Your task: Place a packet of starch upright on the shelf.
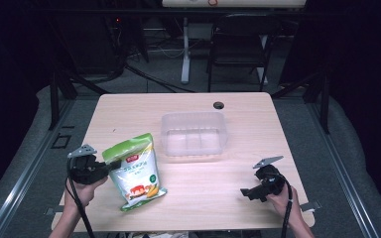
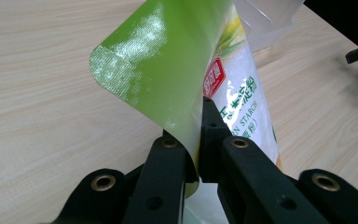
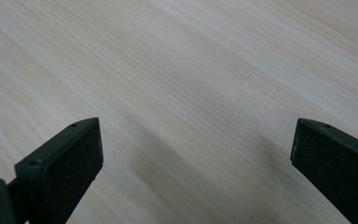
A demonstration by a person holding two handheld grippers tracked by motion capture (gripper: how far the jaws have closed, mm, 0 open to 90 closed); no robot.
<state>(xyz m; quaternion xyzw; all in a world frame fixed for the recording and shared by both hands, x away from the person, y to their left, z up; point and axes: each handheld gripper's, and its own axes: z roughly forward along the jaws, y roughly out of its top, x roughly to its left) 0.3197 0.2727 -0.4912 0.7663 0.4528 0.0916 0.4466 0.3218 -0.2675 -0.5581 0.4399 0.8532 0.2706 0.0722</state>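
A green and white bag of starch (image 1: 135, 171) stands tilted on the wooden table (image 1: 188, 106), left of centre. My left gripper (image 1: 110, 166) is shut on the bag's green top edge; in the left gripper view the jaws pinch the green flap (image 2: 154, 65) at my left gripper (image 2: 195, 149). A clear plastic container (image 1: 193, 134) sits open and empty just behind the bag, at the table's middle. My right gripper (image 1: 246, 193) hovers low over bare wood at the front right, jaws wide apart with nothing between them, as my right gripper (image 3: 196, 158) shows.
A small dark hole (image 1: 219, 105) marks the table's far edge. A black chair (image 1: 240, 42) and a white table leg (image 1: 185, 49) stand beyond the table. Bare wood lies between the bag and the right gripper.
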